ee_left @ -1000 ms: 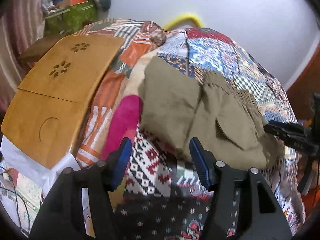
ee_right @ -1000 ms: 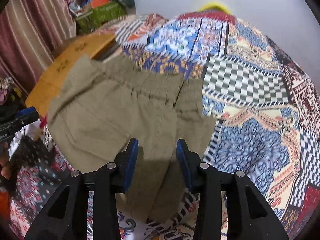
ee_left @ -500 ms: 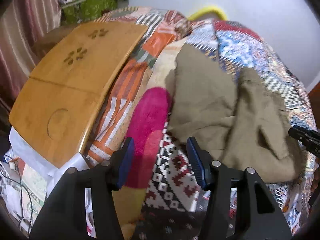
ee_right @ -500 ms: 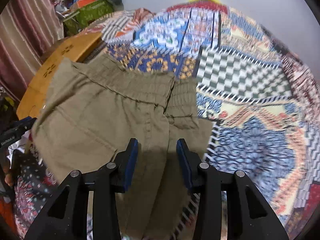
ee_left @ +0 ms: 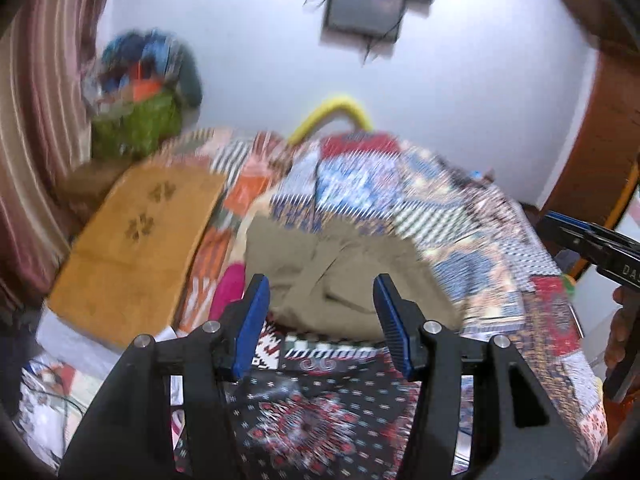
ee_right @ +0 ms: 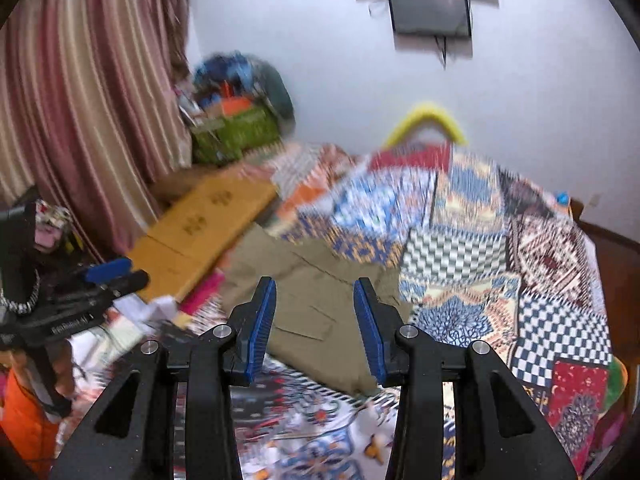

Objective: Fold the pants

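Note:
The olive-green pants [ee_left: 336,276] lie folded in a compact bundle on the patchwork bedspread [ee_left: 472,220]; they also show in the right wrist view [ee_right: 312,292]. My left gripper [ee_left: 320,320] is open and empty, held back from the bundle's near edge. My right gripper [ee_right: 314,320] is open and empty, also held back from the pants. The right gripper's body shows at the right edge of the left wrist view [ee_left: 592,244]. The left gripper's body shows at the left of the right wrist view [ee_right: 92,280]. Both views are blurred.
A wooden lap table [ee_left: 136,236] lies on the bed's left side, beside a pink cushion [ee_left: 228,292]. A striped curtain [ee_right: 80,100] hangs at the left. A pile of bags [ee_right: 236,120] sits at the far left corner. A screen [ee_right: 428,4] hangs on the white wall.
Both grippers have pulled back and tilted up from the pants, so the wall and screen now show. The pants stay on the bed.

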A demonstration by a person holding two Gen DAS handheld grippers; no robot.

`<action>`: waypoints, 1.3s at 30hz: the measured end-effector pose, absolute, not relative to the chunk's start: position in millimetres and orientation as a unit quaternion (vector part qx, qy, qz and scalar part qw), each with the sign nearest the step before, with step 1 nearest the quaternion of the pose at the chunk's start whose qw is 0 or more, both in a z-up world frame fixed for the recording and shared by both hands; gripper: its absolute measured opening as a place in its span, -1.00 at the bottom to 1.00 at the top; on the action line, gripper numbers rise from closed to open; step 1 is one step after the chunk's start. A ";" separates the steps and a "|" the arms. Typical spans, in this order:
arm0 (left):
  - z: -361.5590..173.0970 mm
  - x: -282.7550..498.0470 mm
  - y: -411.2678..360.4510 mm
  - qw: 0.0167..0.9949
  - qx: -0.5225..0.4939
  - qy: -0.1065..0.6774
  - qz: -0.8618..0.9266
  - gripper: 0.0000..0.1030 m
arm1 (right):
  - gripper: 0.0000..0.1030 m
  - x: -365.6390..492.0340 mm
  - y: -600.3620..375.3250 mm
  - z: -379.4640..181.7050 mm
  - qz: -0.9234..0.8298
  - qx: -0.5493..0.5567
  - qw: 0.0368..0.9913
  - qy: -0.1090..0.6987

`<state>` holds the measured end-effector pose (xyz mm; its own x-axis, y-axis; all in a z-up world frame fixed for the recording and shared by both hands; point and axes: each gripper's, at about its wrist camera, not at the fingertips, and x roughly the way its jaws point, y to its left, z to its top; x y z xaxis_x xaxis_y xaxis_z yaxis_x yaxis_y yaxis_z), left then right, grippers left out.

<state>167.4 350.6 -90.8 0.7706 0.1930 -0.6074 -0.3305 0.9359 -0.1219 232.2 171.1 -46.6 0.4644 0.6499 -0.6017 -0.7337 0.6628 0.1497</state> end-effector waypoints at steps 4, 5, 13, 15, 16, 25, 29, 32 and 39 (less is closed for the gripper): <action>-38.6 125.4 314.6 0.954 -0.097 0.252 0.129 0.06 | -0.28 184.0 146.4 -6.3 0.415 -0.043 0.869 0.268; -25.8 113.4 305.0 0.958 -0.093 0.238 0.129 0.06 | -0.28 172.7 140.4 1.6 0.417 -0.040 0.871 0.257; 48.7 22.2 234.1 0.980 -0.051 0.139 0.131 0.08 | -0.11 94.5 86.7 53.6 0.423 -0.015 0.890 0.167; 60.8 0.2 217.8 0.983 -0.050 0.118 0.130 0.15 | -0.09 78.8 72.5 61.0 0.425 -0.008 0.893 0.150; 63.9 -8.1 212.4 0.984 -0.048 0.111 0.131 0.18 | -0.04 73.6 67.3 62.7 0.426 -0.006 0.893 0.145; 73.2 -72.7 156.9 0.986 -0.030 0.061 0.149 0.54 | 0.54 34.7 29.7 65.9 0.420 0.010 0.901 0.104; 71.0 -85.4 142.7 0.986 -0.025 0.054 0.153 0.80 | 0.73 28.5 24.3 61.7 0.412 0.012 0.906 0.098; 69.0 -87.0 137.2 0.986 -0.022 0.056 0.154 0.97 | 1.00 21.8 22.4 60.6 0.400 0.013 0.912 0.093; 62.5 -86.4 135.2 0.986 -0.025 0.060 0.156 0.99 | 1.00 15.1 18.0 60.7 0.384 0.013 0.919 0.087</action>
<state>-86.4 135.2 62.5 0.9443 0.3041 -0.1257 -0.3101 0.9502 -0.0306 15.1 18.0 60.7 0.6898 0.7083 -0.1499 -0.7037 0.7046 0.0911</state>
